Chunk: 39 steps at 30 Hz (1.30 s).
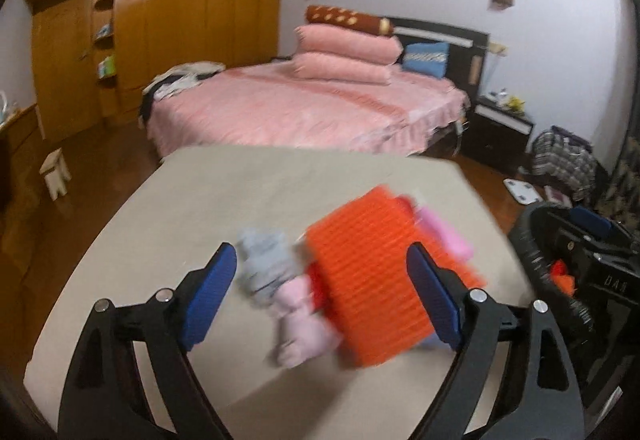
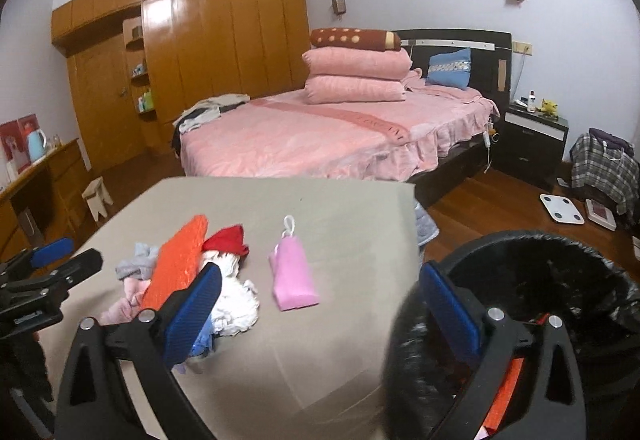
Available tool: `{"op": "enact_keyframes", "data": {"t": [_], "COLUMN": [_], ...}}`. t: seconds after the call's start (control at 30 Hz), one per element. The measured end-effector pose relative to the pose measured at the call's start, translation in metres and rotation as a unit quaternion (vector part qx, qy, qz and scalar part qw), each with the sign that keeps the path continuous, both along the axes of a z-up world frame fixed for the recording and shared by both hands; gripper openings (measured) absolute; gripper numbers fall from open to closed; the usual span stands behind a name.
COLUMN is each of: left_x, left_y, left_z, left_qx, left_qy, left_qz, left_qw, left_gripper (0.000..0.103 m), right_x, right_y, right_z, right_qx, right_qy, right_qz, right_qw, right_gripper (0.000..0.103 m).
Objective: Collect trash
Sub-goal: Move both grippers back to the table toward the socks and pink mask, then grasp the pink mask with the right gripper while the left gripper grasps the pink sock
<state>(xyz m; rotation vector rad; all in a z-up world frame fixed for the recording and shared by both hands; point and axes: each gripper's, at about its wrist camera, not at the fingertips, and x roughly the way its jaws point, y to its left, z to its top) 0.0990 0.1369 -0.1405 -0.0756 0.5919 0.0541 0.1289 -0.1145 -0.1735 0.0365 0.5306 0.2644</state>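
Note:
An orange ribbed packet (image 1: 376, 272) lies on the beige table (image 1: 224, 200) among grey (image 1: 264, 264) and pink cloth scraps (image 1: 298, 324). My left gripper (image 1: 320, 292) is open, its blue pads on either side of this pile, empty. In the right wrist view the orange packet (image 2: 180, 260), a red scrap (image 2: 228, 238), white cloth (image 2: 236, 300) and a pink pouch (image 2: 294, 280) lie on the table. My right gripper (image 2: 320, 308) is open and empty over the table's right edge beside the black-lined bin (image 2: 552, 276).
The bin (image 1: 536, 248) stands right of the table with orange trash inside. A pink bed (image 2: 332, 132), wooden wardrobe (image 2: 208, 52), small stool (image 2: 96, 196), nightstand (image 2: 532, 136) and floor scale (image 2: 560, 210) lie beyond. My left gripper shows at the right view's left edge (image 2: 48, 272).

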Motion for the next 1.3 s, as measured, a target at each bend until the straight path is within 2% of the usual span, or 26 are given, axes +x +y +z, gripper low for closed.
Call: {"op": "enact_keyframes", "data": {"t": [0.23, 0.4, 0.47, 0.53, 0.67, 0.8, 1.07, 1.3], "left_x": [0.003, 0.007, 0.010, 0.013, 0.010, 0.001, 0.007, 0.019], "left_y": [0.024, 0.025, 0.024, 0.022, 0.026, 0.039, 0.048, 0.043], "left_z": [-0.039, -0.054, -0.057, -0.059, -0.059, -0.052, -0.051, -0.058], "left_qx": [-0.023, -0.037, -0.044, -0.055, -0.059, -0.072, -0.062, -0.056], "left_qy": [0.060, 0.082, 0.089, 0.093, 0.087, 0.069, 0.063, 0.076], "left_qz": [0.012, 0.002, -0.011, -0.032, -0.035, -0.013, 0.016, 0.011], "left_qw": [0.9978, 0.9960, 0.9950, 0.9936, 0.9939, 0.9949, 0.9960, 0.9955], "left_gripper": [0.067, 0.057, 0.050, 0.036, 0.035, 0.035, 0.035, 0.035], "right_x": [0.008, 0.009, 0.009, 0.010, 0.009, 0.010, 0.035, 0.064], "right_y": [0.018, 0.020, 0.022, 0.024, 0.028, 0.029, 0.033, 0.042], "right_z": [-0.028, -0.036, -0.038, -0.039, -0.038, -0.037, -0.040, -0.048], "right_qx": [-0.022, -0.033, -0.033, -0.035, -0.039, -0.036, -0.035, -0.040], "right_qy": [0.022, 0.029, 0.032, 0.033, 0.029, 0.029, 0.045, 0.076], "right_qz": [0.005, 0.006, 0.007, 0.009, 0.015, 0.015, 0.013, 0.011], "right_qw": [0.999, 0.999, 0.999, 0.999, 0.999, 0.999, 0.998, 0.996], "right_gripper": [0.097, 0.097, 0.097, 0.097, 0.097, 0.097, 0.096, 0.087]}}
